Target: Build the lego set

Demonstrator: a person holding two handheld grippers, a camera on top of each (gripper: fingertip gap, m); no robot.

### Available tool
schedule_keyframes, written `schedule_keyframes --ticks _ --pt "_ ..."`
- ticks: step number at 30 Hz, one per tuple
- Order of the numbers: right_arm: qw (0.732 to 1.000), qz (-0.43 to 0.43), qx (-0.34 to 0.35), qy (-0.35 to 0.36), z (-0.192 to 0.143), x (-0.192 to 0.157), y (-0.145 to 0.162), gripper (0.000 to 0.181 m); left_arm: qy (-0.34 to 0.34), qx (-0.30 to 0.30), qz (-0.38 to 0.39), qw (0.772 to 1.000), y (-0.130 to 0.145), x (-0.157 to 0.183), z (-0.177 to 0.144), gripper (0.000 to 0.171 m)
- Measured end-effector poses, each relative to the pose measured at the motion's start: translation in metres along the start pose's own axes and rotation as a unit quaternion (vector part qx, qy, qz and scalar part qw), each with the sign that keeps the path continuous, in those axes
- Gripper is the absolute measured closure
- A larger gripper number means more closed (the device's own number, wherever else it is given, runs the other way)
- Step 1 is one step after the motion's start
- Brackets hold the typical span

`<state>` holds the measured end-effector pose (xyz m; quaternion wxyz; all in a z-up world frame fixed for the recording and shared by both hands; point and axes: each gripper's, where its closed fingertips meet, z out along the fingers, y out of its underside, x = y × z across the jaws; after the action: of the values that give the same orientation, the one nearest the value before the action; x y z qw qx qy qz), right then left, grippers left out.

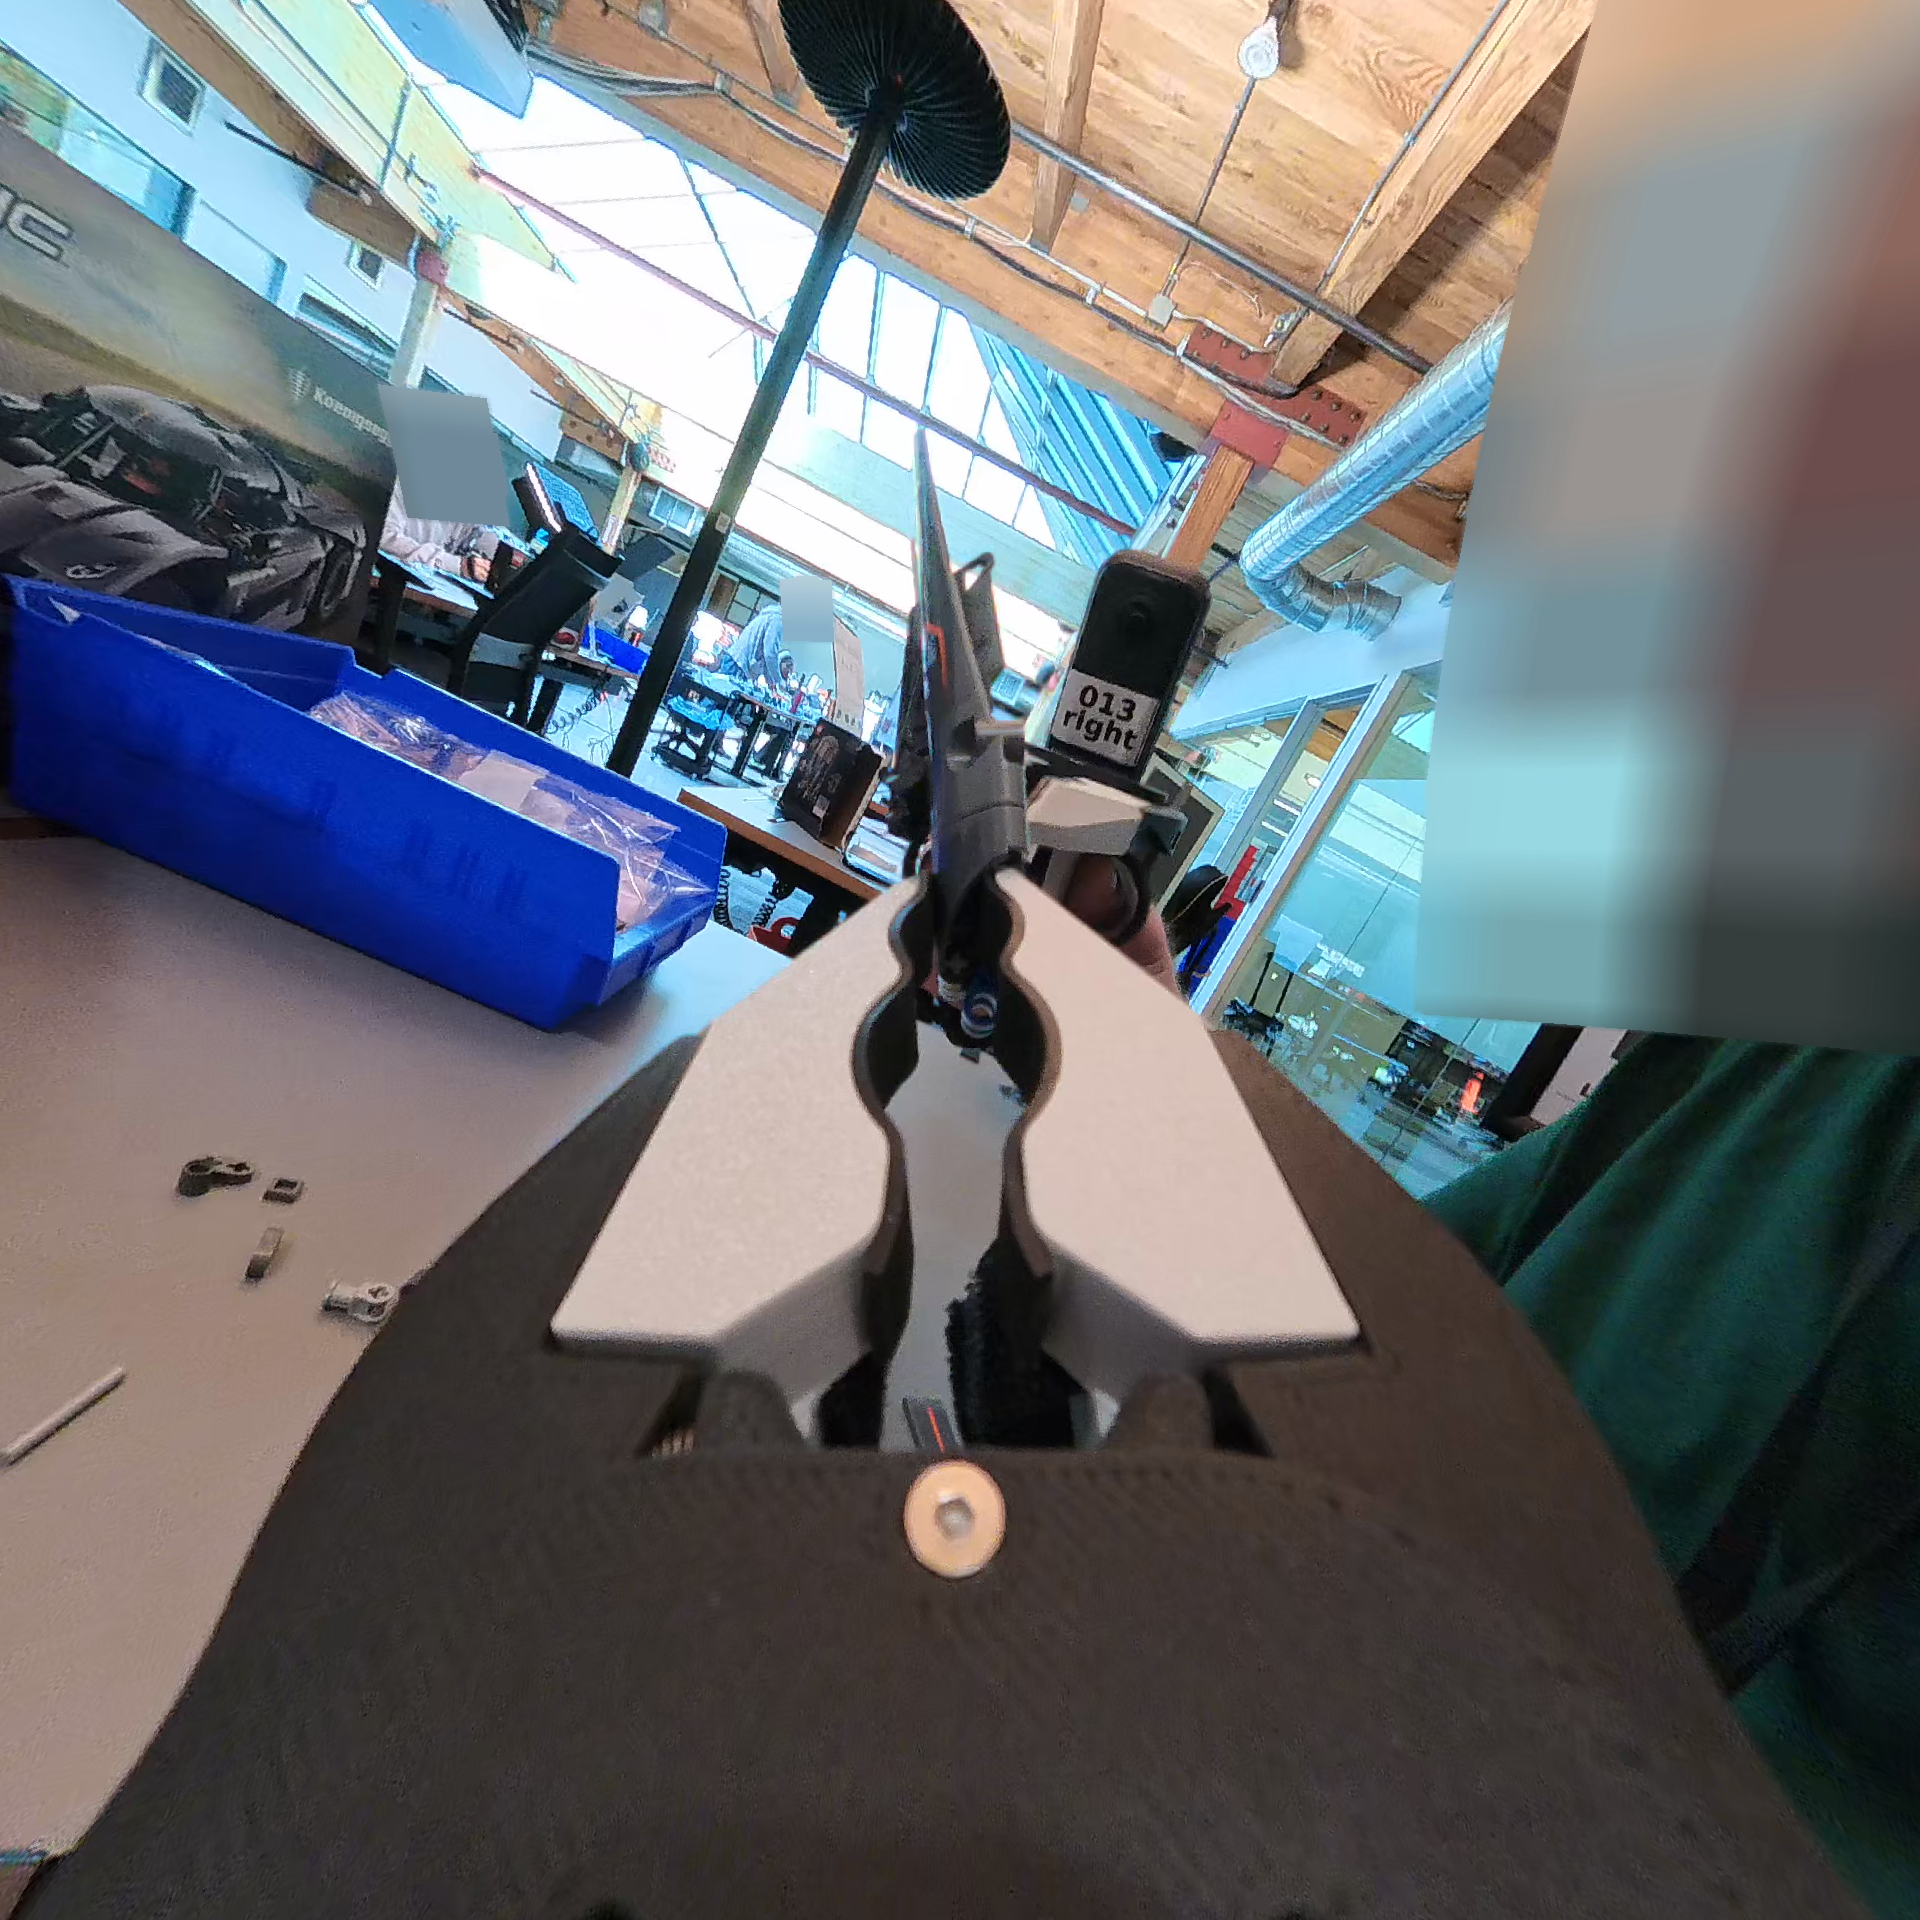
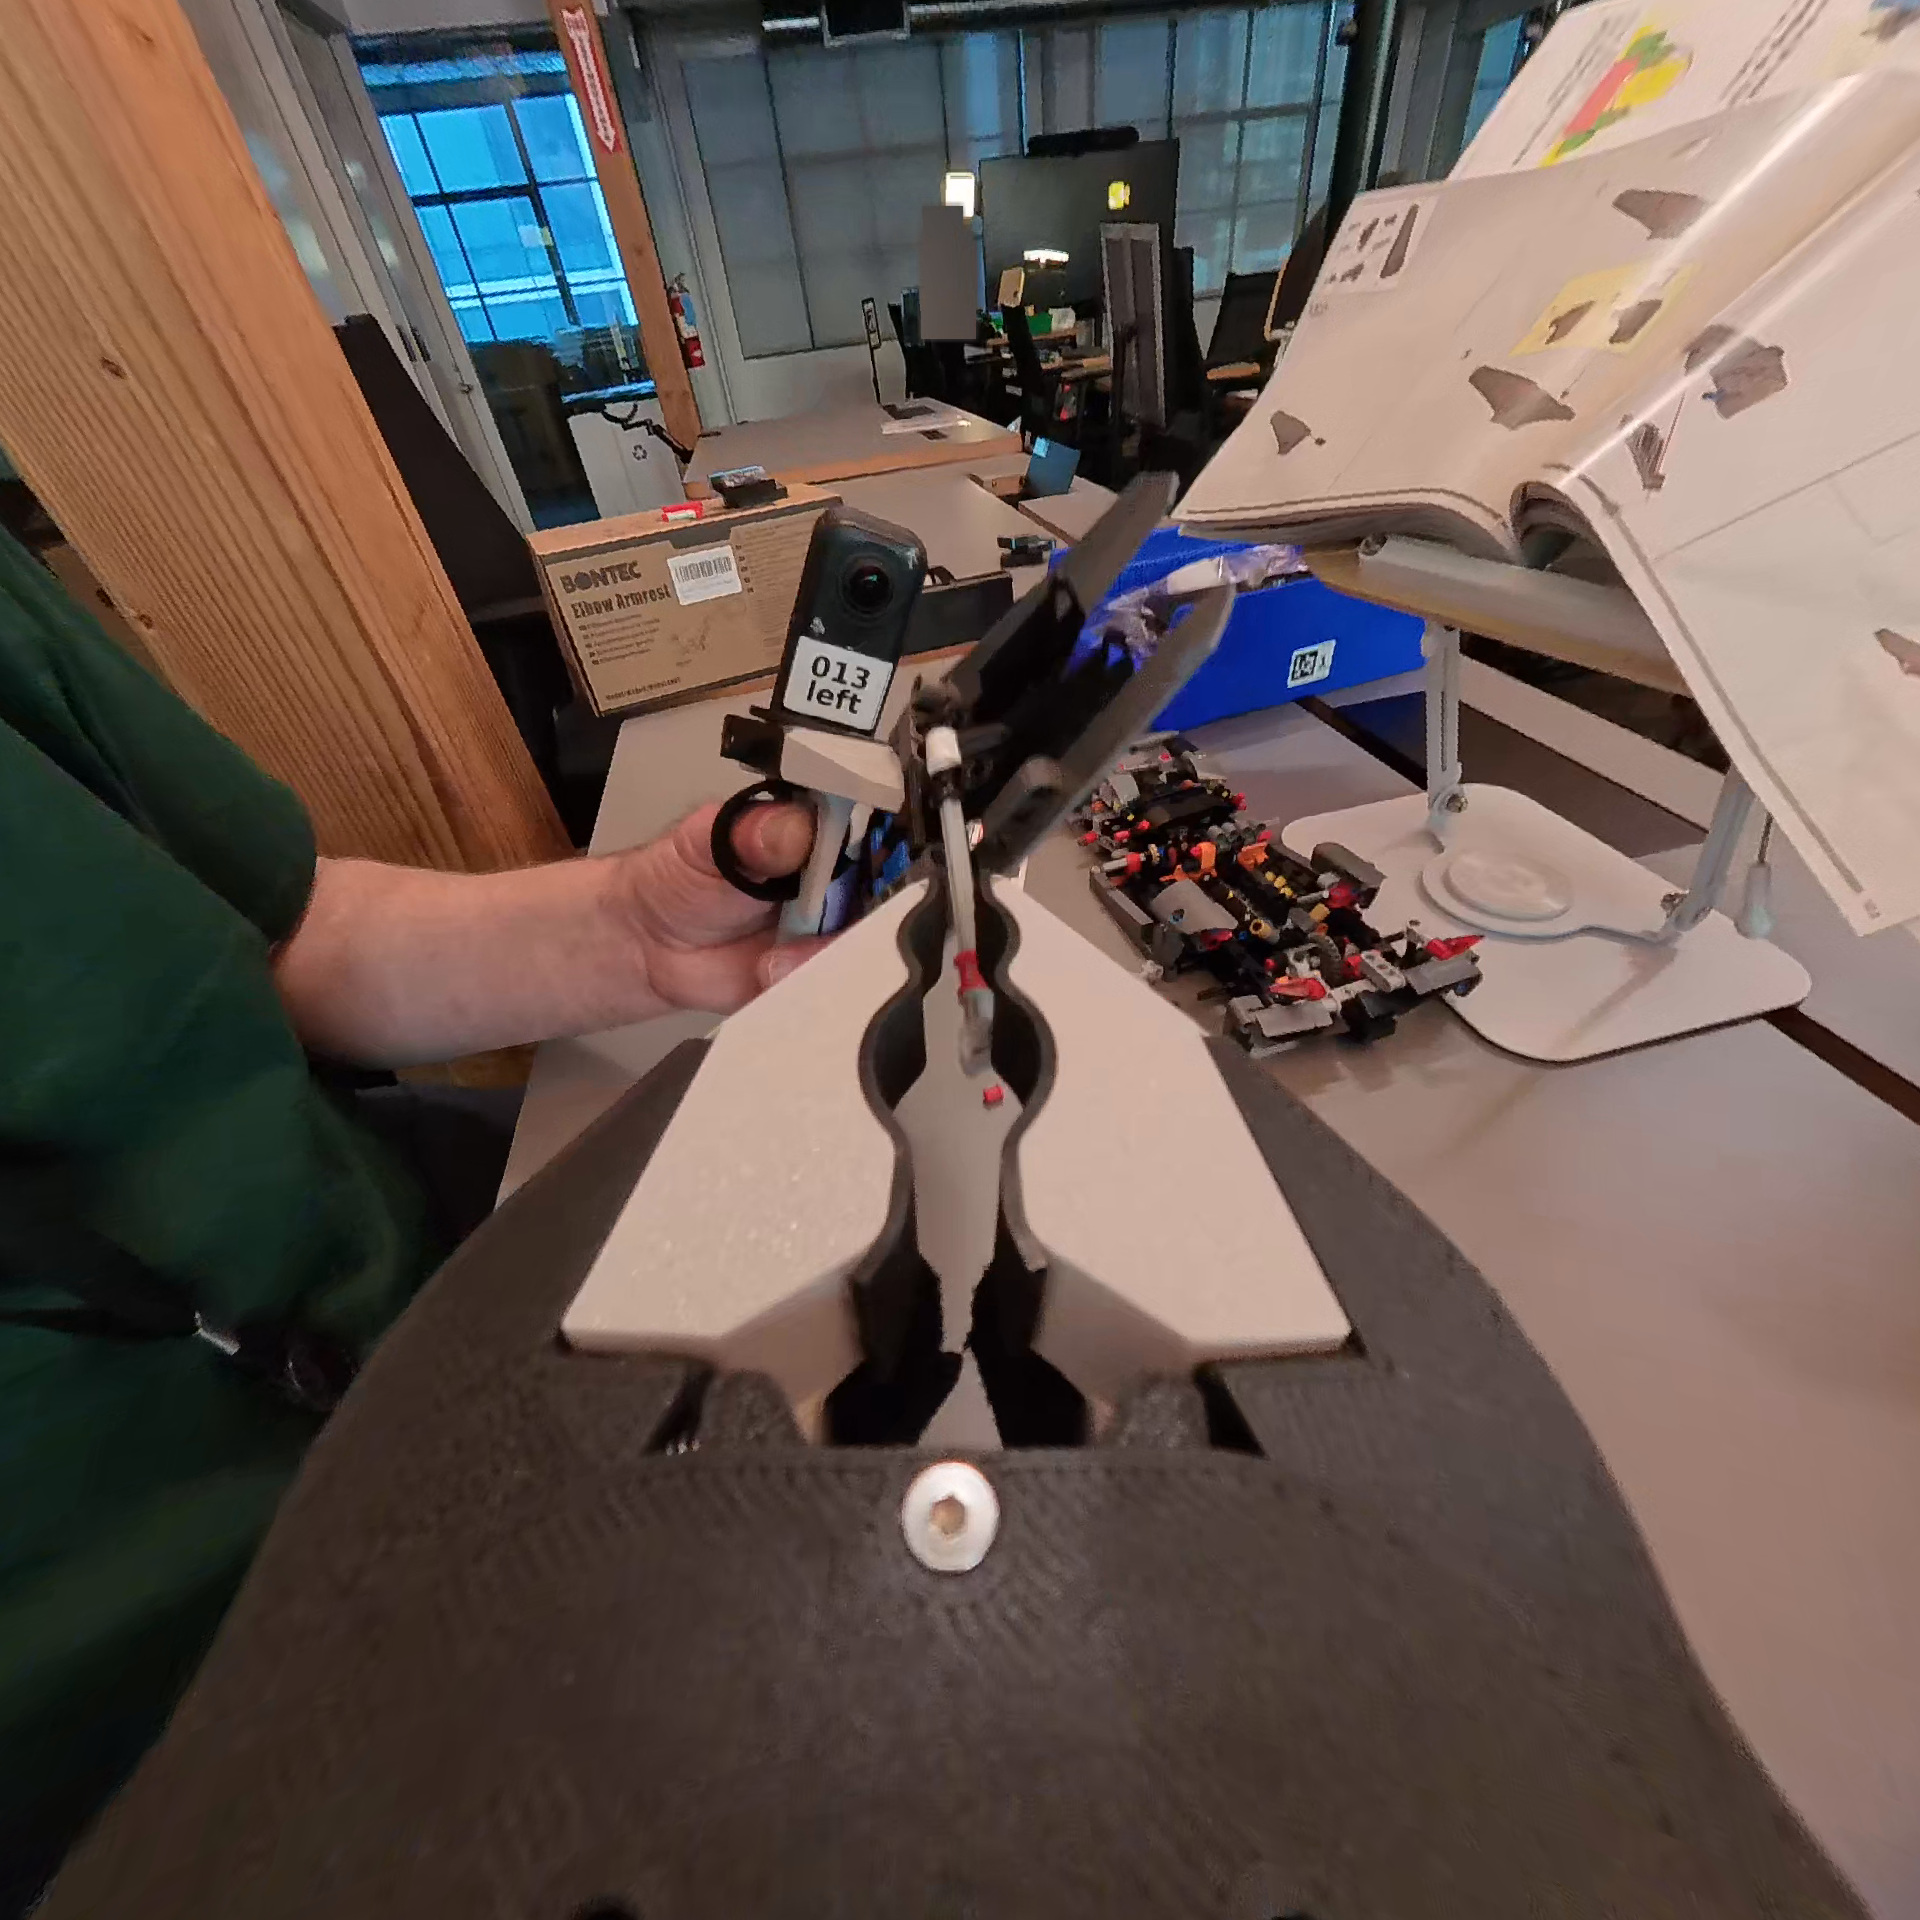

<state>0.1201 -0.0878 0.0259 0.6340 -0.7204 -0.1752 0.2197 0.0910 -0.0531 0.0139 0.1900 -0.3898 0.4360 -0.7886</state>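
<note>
In the left wrist view my left gripper point(image 1: 961, 888) is shut on a dark grey Lego panel sub-assembly point(image 1: 951, 665) that points up and away, held above the table. In the right wrist view my right gripper point(image 2: 961, 899) is shut on a light grey axle with a red piece point(image 2: 964, 966) at the lower end of the same sub-assembly point(image 2: 1081, 665). The two grippers face each other, tips close together. The part-built Lego car chassis point(image 2: 1278, 914) lies on the table to the right. Loose small grey parts point(image 1: 260, 1216) lie on the table at the left.
A blue bin point(image 1: 343, 821) with bagged parts stands at the back left. An open instruction book point(image 2: 1558, 343) rests on a white stand point(image 2: 1621, 956) at the right. A cardboard box point(image 2: 665, 623) stands behind. A person's hand point(image 2: 707, 914) and a green sleeve point(image 2: 125, 935) are at the left. My right fingertips sit around 6 cm from my left ones.
</note>
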Motion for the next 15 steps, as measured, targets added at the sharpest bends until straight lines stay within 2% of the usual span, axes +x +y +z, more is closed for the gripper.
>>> schedule_keyframes --ticks 9,15 --pt "1.0 -0.006 0.006 0.009 -0.002 0.001 -0.003 0.181 0.01 -0.003 -0.003 1.0 0.004 0.005 0.008 0.166" --pt "0.998 0.031 0.05 0.004 -0.033 0.009 -0.017 0.159 0.014 0.002 -0.015 1.0 0.005 0.005 0.013 0.167"
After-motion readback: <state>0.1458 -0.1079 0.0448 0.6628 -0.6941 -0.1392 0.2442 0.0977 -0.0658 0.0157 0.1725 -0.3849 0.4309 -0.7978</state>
